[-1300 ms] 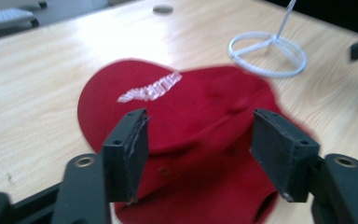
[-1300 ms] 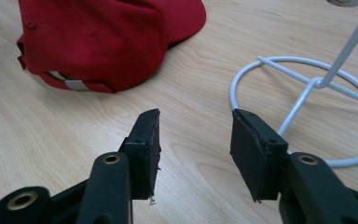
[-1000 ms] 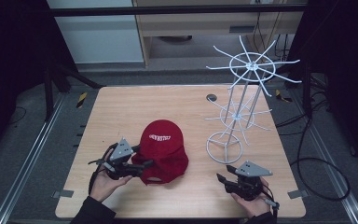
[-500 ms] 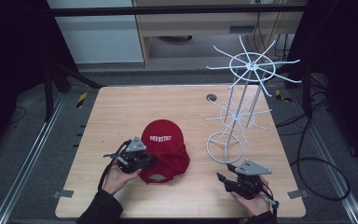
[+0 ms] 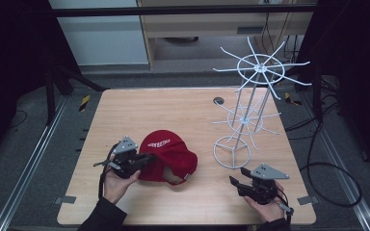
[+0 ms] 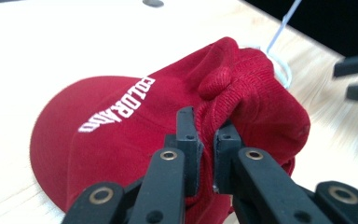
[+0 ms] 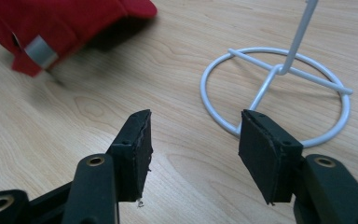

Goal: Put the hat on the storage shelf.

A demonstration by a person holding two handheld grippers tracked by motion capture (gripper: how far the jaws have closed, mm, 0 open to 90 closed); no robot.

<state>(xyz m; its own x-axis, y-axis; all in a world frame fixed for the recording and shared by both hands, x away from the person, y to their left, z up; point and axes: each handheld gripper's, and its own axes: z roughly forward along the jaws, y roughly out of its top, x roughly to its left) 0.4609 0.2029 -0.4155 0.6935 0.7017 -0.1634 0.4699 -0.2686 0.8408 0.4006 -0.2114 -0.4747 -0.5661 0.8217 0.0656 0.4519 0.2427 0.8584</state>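
The left gripper (image 6: pixel 206 135) is pinching a fold of the red Colorado cap (image 6: pixel 135 126), its jaws having just been closing on the fabric. The cap is lying on the wooden table (image 5: pixel 173 108), left of the white wire rack (image 5: pixel 250 110). The right gripper (image 7: pixel 193 140) is resting released nearby, its jaws standing apart over bare wood just before the rack's ring base.

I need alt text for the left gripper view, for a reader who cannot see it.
The left claw is shut on a bunched fold of a red cap with white "COLORADO" lettering. The cap lies on a light wooden table. Part of a white wire rack shows behind the cap.
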